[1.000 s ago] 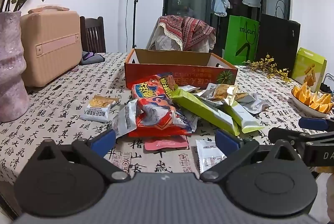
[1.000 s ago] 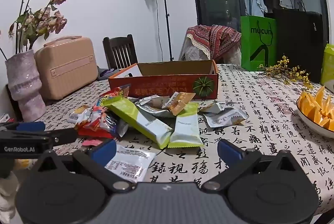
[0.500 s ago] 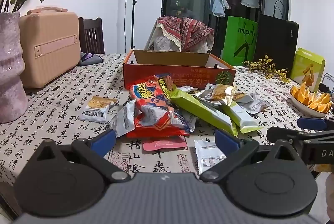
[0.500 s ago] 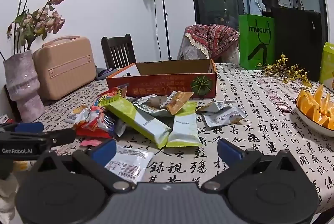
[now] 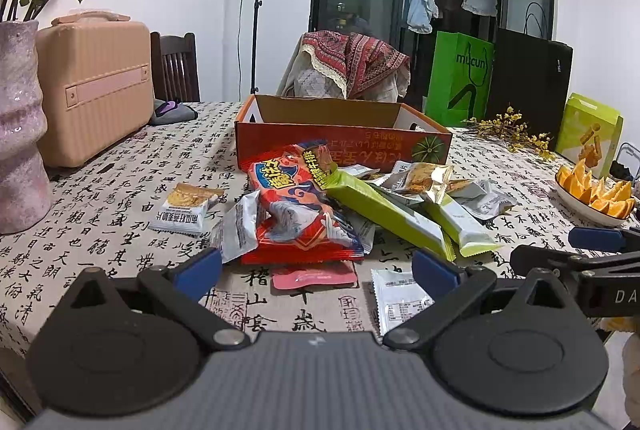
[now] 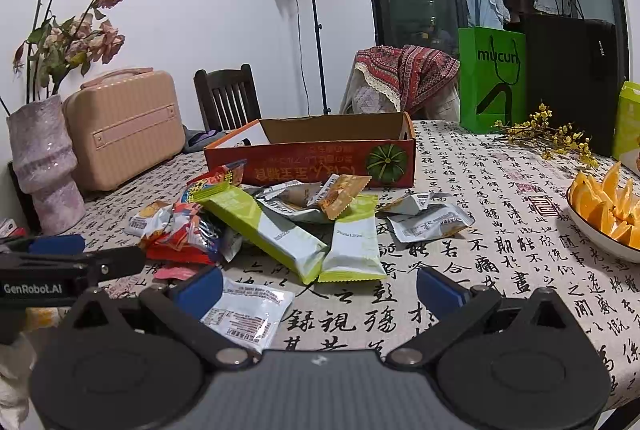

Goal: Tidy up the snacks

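In the left view only, a pink sachet, perhaps candy, between wide-apart left tongs; right tongs likewise apart.

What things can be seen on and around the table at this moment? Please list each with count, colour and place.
cardboard box: 1, red-orange, open, table centre behind the snacks
long green packets: 2, green and white, middle of the pile
red snack bag: 1, red, left of the pile
small silver packets: several, scattered around the pile
flat white packet: 1, nearest table edge
orange slices bowl: 1, right edge
vase: 1, pinkish, far left
suitcase: 1, peach, beside the vase
green bag: 1, behind the table
left claw: open, empty
right claw: open, empty
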A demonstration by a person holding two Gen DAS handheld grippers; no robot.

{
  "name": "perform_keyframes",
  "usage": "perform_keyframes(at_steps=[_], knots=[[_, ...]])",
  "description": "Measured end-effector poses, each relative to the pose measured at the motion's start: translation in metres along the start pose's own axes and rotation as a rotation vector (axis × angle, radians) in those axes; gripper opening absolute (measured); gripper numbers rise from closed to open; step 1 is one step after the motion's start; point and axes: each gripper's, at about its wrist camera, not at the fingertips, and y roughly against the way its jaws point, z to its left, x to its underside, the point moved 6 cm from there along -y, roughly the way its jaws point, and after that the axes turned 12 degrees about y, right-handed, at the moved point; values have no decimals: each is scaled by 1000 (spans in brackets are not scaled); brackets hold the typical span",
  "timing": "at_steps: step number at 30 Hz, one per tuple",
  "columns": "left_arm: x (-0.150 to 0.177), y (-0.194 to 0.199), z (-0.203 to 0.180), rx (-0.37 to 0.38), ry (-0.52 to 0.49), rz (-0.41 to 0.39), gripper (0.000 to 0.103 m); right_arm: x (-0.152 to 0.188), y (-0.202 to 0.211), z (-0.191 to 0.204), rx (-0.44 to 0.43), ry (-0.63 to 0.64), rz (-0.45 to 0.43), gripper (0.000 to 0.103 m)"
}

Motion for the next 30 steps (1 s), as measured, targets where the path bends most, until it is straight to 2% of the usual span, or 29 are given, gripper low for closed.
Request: perform_keyframes(at_steps=[30], knots=[[0,0,-1,1,-2,-1,103,1,-1,-2,2,-3,3,103]])
